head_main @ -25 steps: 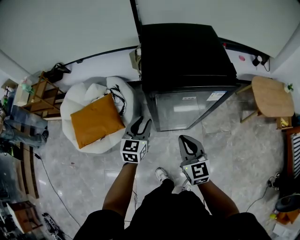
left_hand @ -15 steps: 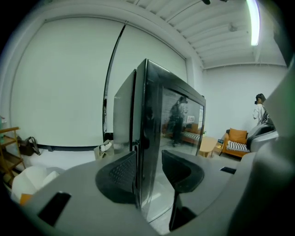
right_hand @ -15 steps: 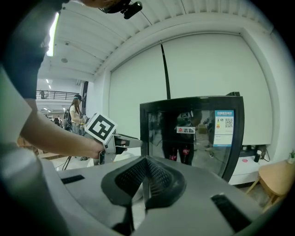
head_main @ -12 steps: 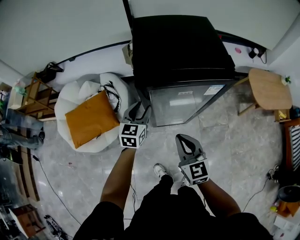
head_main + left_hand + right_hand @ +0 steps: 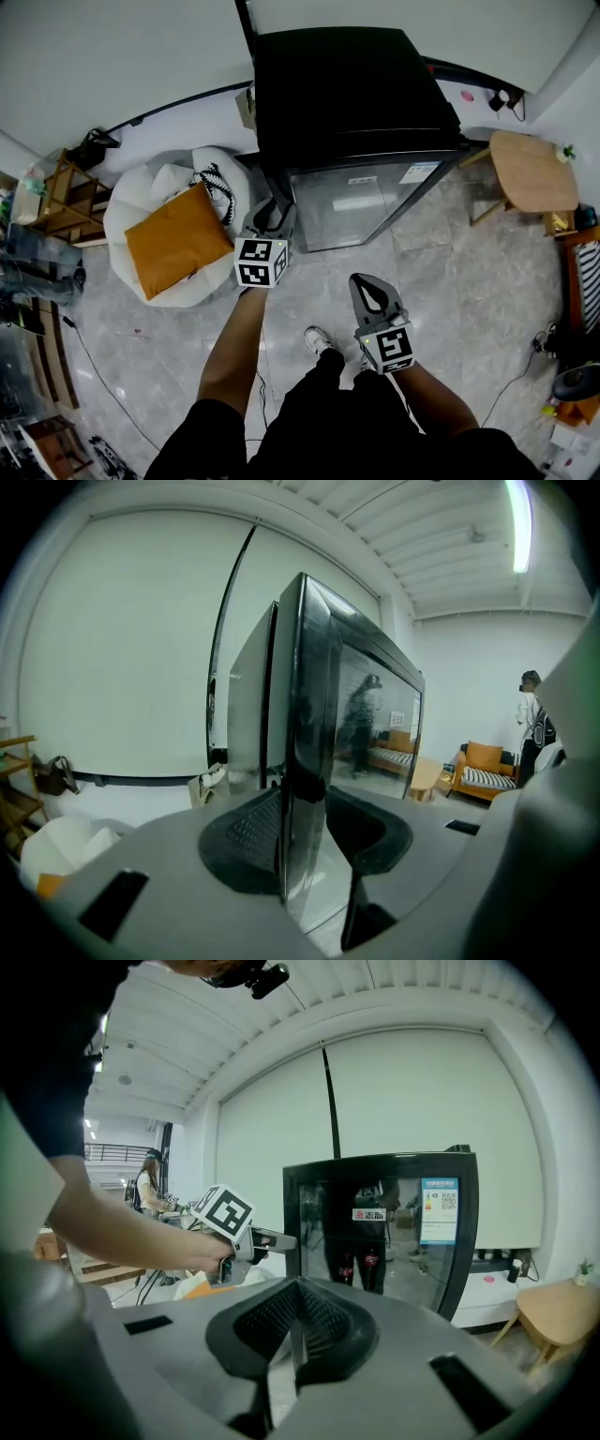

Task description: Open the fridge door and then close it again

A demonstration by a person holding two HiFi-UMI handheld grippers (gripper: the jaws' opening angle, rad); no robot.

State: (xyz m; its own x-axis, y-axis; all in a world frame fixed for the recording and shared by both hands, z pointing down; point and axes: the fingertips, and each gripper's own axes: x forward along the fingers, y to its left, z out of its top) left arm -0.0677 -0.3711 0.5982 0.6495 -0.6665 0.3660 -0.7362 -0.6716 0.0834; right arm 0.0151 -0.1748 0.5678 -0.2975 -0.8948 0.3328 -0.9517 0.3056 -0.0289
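A black fridge (image 5: 347, 94) stands against the wall, its glass door (image 5: 370, 206) facing me and flush with the body. My left gripper (image 5: 272, 212) is at the door's left edge. In the left gripper view that door edge (image 5: 305, 714) fills the gap between the pads; the jaws (image 5: 305, 841) have just been closing and now grip it. My right gripper (image 5: 368, 286) hangs lower, short of the door, shut with nothing in it. The right gripper view shows its pads (image 5: 319, 1321) meeting, the door (image 5: 384, 1241) ahead and the left gripper (image 5: 272, 1239) at the door's edge.
A white beanbag with an orange cushion (image 5: 173, 239) lies left of the fridge. A round wooden table (image 5: 530, 169) stands to its right, and wooden shelves (image 5: 56, 202) stand at the far left. Cables run over the tiled floor. A person (image 5: 534, 714) stands far off.
My left gripper has moved forward up to the fridge door's left edge and taken hold of it. The right gripper has stayed low in front of me.
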